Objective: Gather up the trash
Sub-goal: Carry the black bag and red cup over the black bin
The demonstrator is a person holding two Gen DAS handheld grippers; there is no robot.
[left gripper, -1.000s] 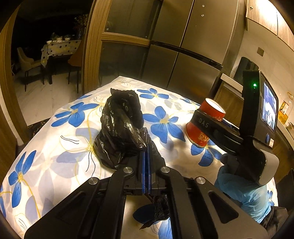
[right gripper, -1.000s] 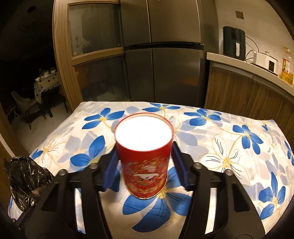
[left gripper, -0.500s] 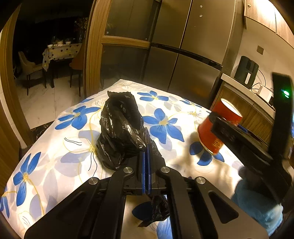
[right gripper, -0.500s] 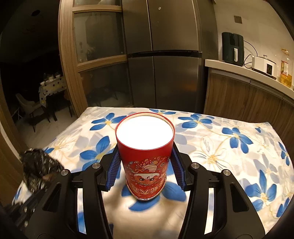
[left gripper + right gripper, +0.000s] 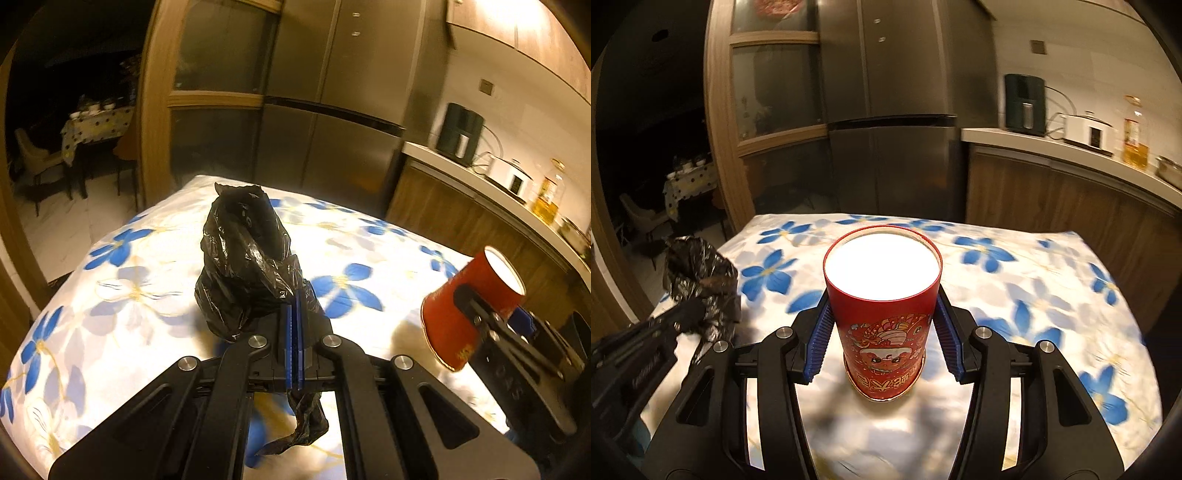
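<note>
My left gripper (image 5: 293, 328) is pressed together, pinching the black trash bag (image 5: 245, 269) above the flowered worktop (image 5: 129, 291). My right gripper (image 5: 884, 332) clamps the red paper cup (image 5: 882, 314); its gold print is unreadable.

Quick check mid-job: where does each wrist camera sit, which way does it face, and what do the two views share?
Left wrist: behind the left gripper, shut on the black trash bag, facing the fridge; right gripper at right.
Right wrist: behind the right gripper, holding the red paper cup, facing the fridge; left gripper at left.
Shared: bag, cup, floral tablecloth.
</note>
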